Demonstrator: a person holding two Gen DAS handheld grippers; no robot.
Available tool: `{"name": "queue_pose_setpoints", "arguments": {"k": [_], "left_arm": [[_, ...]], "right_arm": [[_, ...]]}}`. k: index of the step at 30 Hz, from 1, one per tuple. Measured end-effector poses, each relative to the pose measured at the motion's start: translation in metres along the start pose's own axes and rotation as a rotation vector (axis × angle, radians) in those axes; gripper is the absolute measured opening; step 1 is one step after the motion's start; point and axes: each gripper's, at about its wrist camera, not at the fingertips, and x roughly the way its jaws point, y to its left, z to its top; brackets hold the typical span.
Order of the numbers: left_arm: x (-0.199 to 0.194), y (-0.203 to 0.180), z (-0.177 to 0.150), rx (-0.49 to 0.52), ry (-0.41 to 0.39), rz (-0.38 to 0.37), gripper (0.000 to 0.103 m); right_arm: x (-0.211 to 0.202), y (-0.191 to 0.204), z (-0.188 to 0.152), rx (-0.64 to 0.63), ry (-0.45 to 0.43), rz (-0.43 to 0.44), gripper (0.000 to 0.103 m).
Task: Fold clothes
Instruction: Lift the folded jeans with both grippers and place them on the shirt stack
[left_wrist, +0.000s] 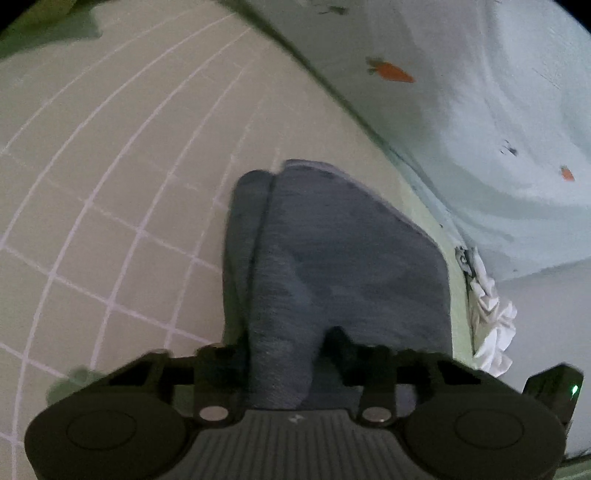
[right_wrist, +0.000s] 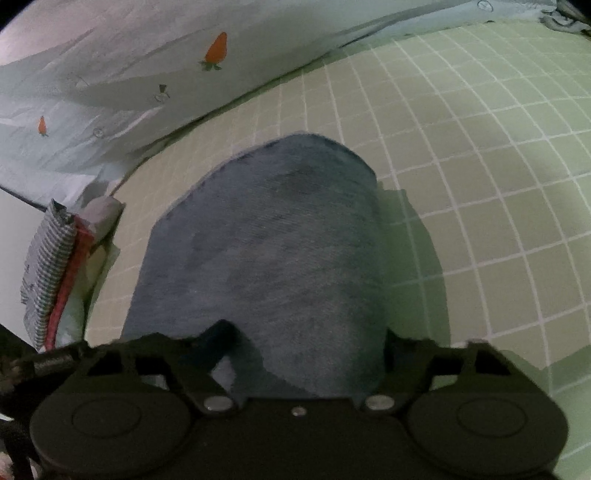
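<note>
Blue-grey garment (left_wrist: 332, 266) fills the middle of the left wrist view, hanging off the left gripper (left_wrist: 286, 345), whose jaws are pinched tight on a bunched fold of it, and draping down over the green checked sheet (left_wrist: 110, 184). A pale blanket with orange carrots (left_wrist: 461, 110) lies along the sheet's far edge, and a crumpled white cloth (left_wrist: 493, 314) sits at its right edge. Over to the right wrist view: the right gripper (right_wrist: 310, 339) is clamped on the same garment (right_wrist: 277, 240), the cloth spilling forward over the sheet (right_wrist: 480, 166) and casting a shadow to its right. The carrot blanket (right_wrist: 129, 92) runs along the far left edge, with a stack of folded clothes (right_wrist: 59, 266) at the left edge.
</note>
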Motion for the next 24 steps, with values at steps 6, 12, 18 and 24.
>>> {"name": "queue_pose_setpoints", "arguments": {"k": [6,12,18,24], "left_arm": [[-0.011,-0.020,-0.004,0.074,-0.051,0.025,0.021],[-0.033,-0.033,-0.003,0.100,-0.125,0.041,0.019],[-0.077,-0.041,0.008,0.108,-0.226,0.058,0.019],[-0.141,-0.045,0.027,0.115,-0.384,0.094,0.018]], "right_arm": [[-0.016,0.007,0.001,-0.041,-0.024,0.031,0.045],[-0.026,0.030,0.009,-0.119,-0.063,0.064,0.043],[-0.033,0.062,0.025,-0.224,-0.057,0.181,0.043],[-0.036,0.117,0.050,-0.314,-0.074,0.297,0.043]]}}
